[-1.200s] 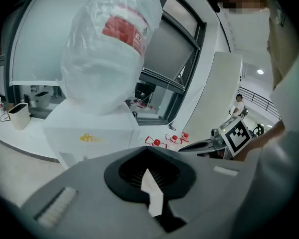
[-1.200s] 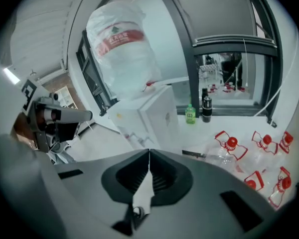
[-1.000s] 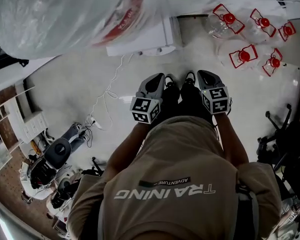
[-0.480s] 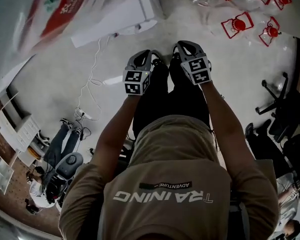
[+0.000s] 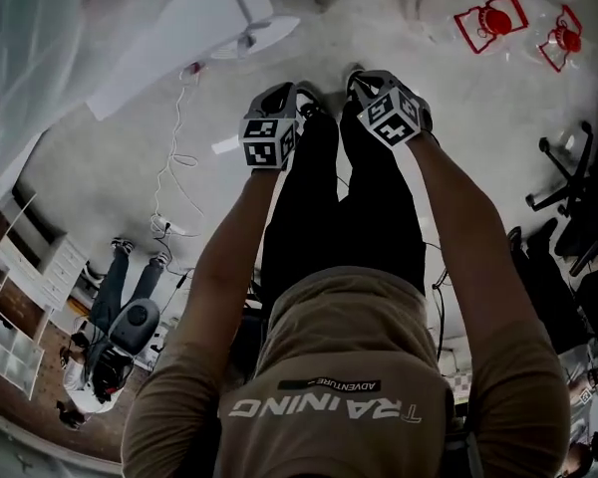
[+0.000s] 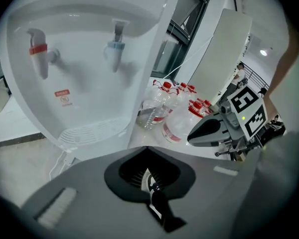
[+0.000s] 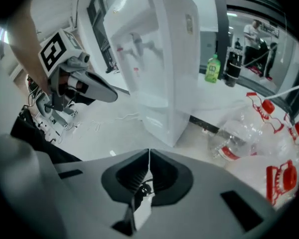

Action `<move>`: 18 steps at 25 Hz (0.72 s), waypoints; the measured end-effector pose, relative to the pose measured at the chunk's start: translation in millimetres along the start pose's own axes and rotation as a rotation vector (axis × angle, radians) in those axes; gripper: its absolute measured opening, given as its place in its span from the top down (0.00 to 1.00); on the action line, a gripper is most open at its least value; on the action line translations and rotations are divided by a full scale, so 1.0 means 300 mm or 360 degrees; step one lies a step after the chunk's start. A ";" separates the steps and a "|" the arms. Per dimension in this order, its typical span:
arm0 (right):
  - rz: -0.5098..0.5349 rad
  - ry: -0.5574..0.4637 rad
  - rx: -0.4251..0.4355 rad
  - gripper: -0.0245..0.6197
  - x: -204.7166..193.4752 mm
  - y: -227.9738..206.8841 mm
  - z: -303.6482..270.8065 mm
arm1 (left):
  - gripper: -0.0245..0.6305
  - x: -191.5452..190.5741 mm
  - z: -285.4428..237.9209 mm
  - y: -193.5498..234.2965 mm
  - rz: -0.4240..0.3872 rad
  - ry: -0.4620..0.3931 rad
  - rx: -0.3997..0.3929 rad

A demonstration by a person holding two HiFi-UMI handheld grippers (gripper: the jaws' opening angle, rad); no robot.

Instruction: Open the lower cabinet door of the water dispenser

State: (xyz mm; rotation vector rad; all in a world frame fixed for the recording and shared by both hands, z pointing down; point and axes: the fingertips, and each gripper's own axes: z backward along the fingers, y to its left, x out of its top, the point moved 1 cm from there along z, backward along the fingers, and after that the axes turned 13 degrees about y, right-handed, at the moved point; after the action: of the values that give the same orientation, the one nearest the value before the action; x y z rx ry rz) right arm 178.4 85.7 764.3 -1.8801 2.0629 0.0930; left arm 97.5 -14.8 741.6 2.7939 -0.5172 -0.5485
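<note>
Left gripper: the grey hand-held left gripper point(image 6: 147, 148) has its jaws pressed together with nothing between them; it hangs in the air above the floor, pointing down and forward.
Right gripper: the grey hand-held right gripper point(image 7: 148, 151) is likewise closed and empty, just beside the left one, each with its marker cube facing up.
Water dispenser: the tall white plastic water dispenser point(image 6: 79, 73), with a red tap and a blue tap over a ribbed drip tray, stands on the pale floor point(image 5: 458, 118) ahead of the person's feet, towards the floor's far left in the head view.
Lower cabinet door: the flat white lower cabinet door point(image 7: 157, 121) sits under the taps and tray; neither gripper touches it, and whether it is ajar cannot be told.
Bottles: clear plastic water bottles with red caps and handles point(image 5: 493, 18) lie grouped on the floor to the dispenser's right.
Cable: a thin white cable point(image 5: 174, 167) trails across the floor to the left of the person's legs.
Green bottle: a small green bottle point(image 7: 213, 68) stands beyond the dispenser.
Chair: a black office chair point(image 5: 568, 187) stands at the floor's right edge.
</note>
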 end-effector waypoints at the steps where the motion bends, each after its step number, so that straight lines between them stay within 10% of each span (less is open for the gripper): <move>1: -0.0053 0.0018 0.0002 0.95 -0.014 -0.016 -0.034 | 0.96 -0.005 -0.023 0.016 0.0017 0.0001 0.0009; 7: -0.0275 0.0012 0.0012 0.95 0.005 -0.133 -0.193 | 0.96 -0.036 -0.116 0.096 0.0061 0.0015 0.0047; 18: -0.0122 -0.0169 0.0029 0.95 0.269 -0.294 -0.403 | 0.96 -0.062 -0.219 0.147 0.0169 -0.0043 0.0019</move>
State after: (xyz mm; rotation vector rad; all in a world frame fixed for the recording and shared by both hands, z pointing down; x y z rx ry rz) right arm 234.4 -35.2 870.0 -1.8987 1.9134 0.1510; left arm 95.0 -36.5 819.8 2.7544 -0.6724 -0.5624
